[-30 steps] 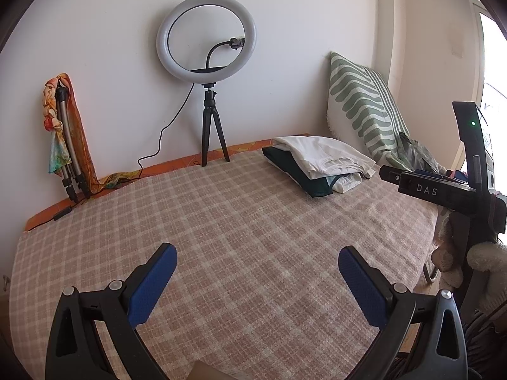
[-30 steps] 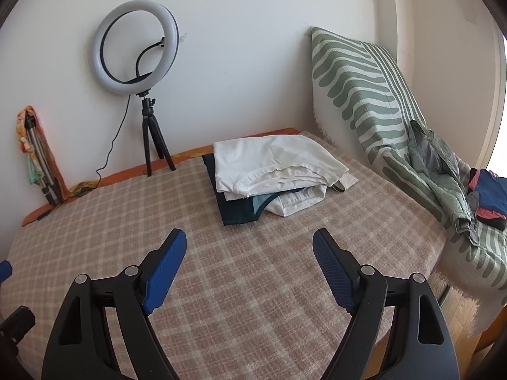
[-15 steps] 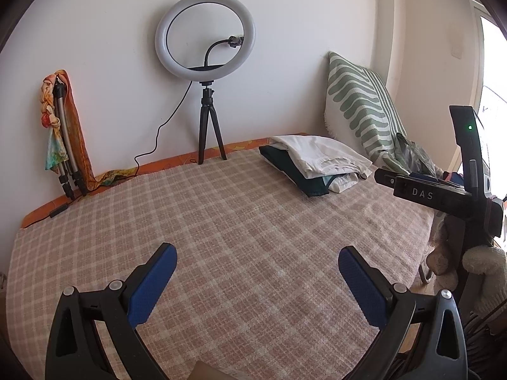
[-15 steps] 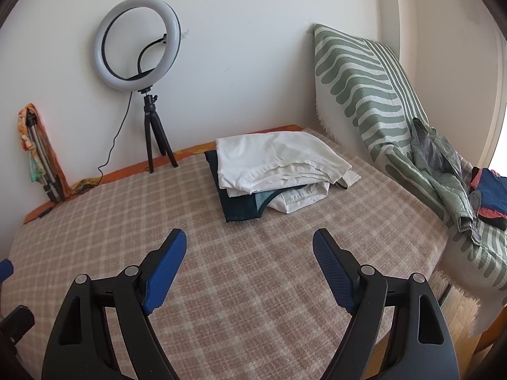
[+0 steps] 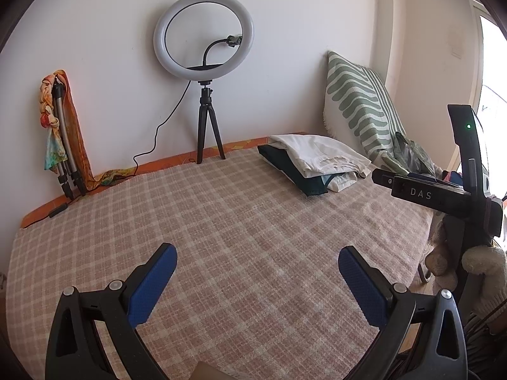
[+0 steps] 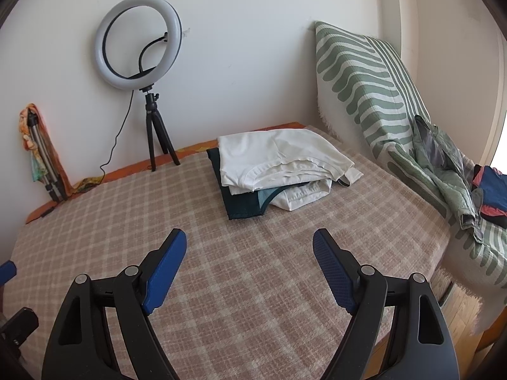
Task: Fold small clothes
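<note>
While both grippers hang over the bed, nothing is in them. At the far left, a folded tripod with a bright scarf leans on the wall, and a ring light stands on the bed's far edge beside it. The left gripper has its jaws wide apart and empty above the checked cover. The right gripper also has its jaws wide apart and empty. Past it, at the far right of the bed, sits a stack of folded clothes, white ones on top of a dark green one. More to the right, loose clothes lie crumpled on a striped pillow. If a loose piece is fetched next, it is well apart from the jaws, so a reach across could bump the neat stack and make it slide. Thin cloth could also slip out if the jaws pinch only a little edge.
</note>
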`<action>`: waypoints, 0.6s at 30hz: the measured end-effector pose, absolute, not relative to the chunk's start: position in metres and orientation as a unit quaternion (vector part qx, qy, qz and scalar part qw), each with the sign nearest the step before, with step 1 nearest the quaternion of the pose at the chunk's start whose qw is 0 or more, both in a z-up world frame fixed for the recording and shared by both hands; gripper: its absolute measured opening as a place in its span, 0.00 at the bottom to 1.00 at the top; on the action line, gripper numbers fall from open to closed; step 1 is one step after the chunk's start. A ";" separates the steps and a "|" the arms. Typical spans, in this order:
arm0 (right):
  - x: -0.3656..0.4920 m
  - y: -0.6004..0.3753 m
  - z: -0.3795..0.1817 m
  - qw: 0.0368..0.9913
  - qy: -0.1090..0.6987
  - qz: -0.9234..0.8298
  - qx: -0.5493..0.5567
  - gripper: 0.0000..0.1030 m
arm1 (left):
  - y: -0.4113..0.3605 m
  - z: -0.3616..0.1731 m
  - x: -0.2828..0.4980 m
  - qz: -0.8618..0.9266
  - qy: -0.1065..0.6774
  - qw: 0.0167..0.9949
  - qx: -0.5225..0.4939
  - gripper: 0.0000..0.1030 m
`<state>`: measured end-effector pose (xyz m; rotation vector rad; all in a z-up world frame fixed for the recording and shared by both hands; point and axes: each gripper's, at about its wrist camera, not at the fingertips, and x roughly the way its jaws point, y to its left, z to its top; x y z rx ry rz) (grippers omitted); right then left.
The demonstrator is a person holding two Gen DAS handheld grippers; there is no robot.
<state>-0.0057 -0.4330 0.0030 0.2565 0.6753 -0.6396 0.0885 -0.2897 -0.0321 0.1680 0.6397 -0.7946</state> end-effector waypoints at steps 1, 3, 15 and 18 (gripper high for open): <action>-0.006 -0.433 0.003 0.886 0.325 -0.308 0.123 0.80 | -0.290 -0.032 0.088 -0.380 0.306 0.869 0.080 1.00; -0.005 -0.433 0.003 0.886 0.325 -0.308 0.123 0.80 | -0.290 -0.032 0.088 -0.381 0.306 0.869 0.080 1.00; -0.002 -0.431 0.003 0.887 0.328 -0.301 0.121 0.80 | -0.291 -0.034 0.088 -0.375 0.312 0.869 0.083 1.00; -0.002 -0.431 0.003 0.887 0.331 -0.299 0.119 0.80 | -0.290 -0.036 0.089 -0.373 0.313 0.870 0.083 1.00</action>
